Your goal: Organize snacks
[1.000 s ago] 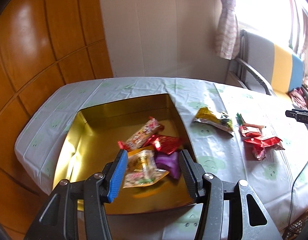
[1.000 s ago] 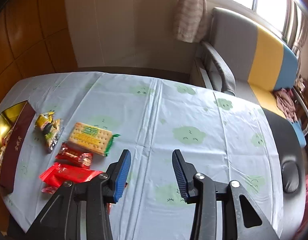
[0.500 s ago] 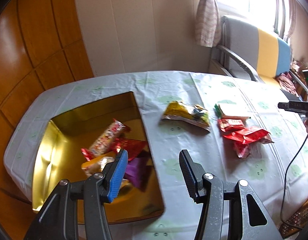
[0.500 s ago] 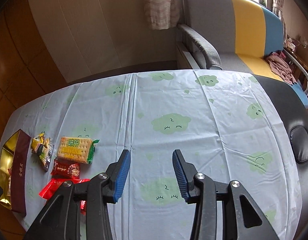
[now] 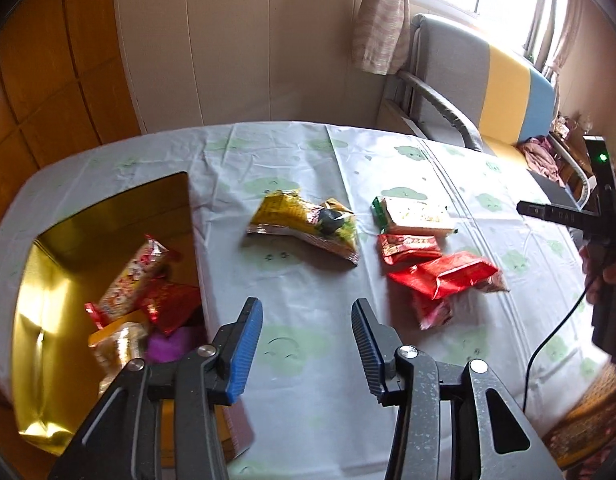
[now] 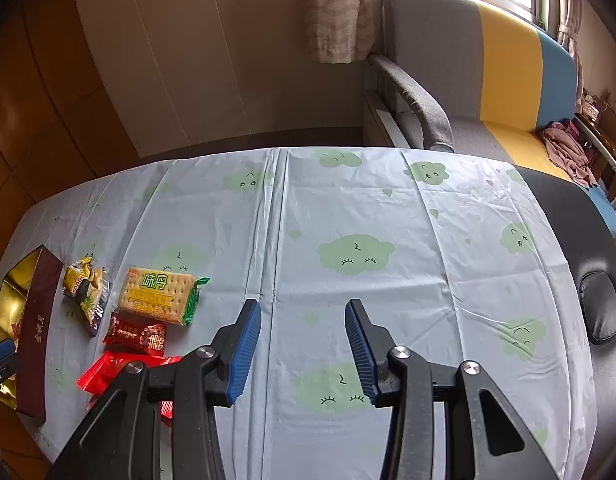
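Gold-lined box (image 5: 107,216) sits left of left gripper (image 5: 305,344), several wrapped snacks piled inside (image 5: 143,280). Yellow packet (image 5: 303,220) lies on tablecloth (image 5: 308,280) ahead of left gripper; cracker pack (image 5: 414,214), small red packet (image 5: 408,246), large red bag (image 5: 448,276) ahead and right. Left jaws moderately apart, just been closing, nothing between them. Right gripper (image 6: 303,348) hovers over bare cloth, jaws apart, empty; same snacks lie to its left, cracker pack nearest. Striped sofa (image 6: 508,60) beyond table.
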`<state>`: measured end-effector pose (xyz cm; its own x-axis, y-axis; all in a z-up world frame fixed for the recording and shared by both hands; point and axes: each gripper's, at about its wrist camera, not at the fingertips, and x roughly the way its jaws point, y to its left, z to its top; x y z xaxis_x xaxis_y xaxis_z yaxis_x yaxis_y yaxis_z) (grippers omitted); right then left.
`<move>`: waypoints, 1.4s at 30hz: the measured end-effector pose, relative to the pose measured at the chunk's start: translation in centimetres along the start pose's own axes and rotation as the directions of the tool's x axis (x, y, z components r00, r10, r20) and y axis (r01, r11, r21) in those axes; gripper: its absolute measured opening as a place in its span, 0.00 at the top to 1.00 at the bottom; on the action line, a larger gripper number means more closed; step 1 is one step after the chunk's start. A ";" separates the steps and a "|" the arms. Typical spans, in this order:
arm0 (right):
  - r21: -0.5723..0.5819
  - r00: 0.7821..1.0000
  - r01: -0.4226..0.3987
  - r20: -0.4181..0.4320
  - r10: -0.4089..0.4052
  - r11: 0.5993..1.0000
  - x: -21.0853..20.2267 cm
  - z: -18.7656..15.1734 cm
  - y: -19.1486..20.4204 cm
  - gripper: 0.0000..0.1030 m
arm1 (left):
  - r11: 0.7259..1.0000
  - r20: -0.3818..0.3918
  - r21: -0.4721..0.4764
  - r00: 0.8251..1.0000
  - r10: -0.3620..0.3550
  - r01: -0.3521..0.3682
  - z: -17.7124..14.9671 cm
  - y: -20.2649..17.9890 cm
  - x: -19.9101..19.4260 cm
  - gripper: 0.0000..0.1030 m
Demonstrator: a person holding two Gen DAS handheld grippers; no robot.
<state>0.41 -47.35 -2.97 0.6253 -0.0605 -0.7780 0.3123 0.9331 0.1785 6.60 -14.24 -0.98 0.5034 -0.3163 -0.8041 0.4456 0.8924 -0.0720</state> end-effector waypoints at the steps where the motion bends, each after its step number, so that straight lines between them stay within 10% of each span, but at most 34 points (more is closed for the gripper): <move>1: -0.002 1.000 -0.002 0.004 0.002 1.000 -0.1 0.1 0.1 0.57 | 1.000 -0.020 -0.023 1.000 -0.022 0.021 0.6 0.0 0.5 0.54; 7: -0.014 1.000 -0.019 0.019 0.020 1.000 -0.6 0.2 0.5 0.57 | 0.976 -0.106 -0.191 0.987 -0.124 0.102 4.7 -0.5 4.8 0.49; 19: -0.019 0.997 -0.059 0.040 0.060 0.998 -1.1 0.6 0.7 0.54 | 0.914 -0.228 -0.400 0.973 -0.033 -0.062 9.3 1.3 14.5 0.32; 23: -0.032 0.997 -0.067 0.038 0.068 0.997 -1.0 0.6 0.7 0.54 | 0.925 -0.231 -0.368 0.973 0.007 -0.094 9.3 0.8 15.7 0.34; 27: -0.072 0.997 -0.075 0.022 0.077 0.995 -0.7 0.3 1.4 0.54 | 0.966 -0.185 -0.253 0.983 0.000 -0.048 8.7 -0.5 14.4 0.76; 42: -0.271 0.926 -0.378 -0.121 0.359 0.885 -0.5 -2.3 7.6 0.47 | 0.999 -0.105 0.001 0.994 -0.040 0.041 0.6 -1.7 6.5 0.83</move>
<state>0.85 -39.40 -2.65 0.6042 0.3216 -0.7291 -0.1538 0.9448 0.2892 9.58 -18.05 -5.75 0.4044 -0.3165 -0.8580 0.4669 0.8782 -0.1039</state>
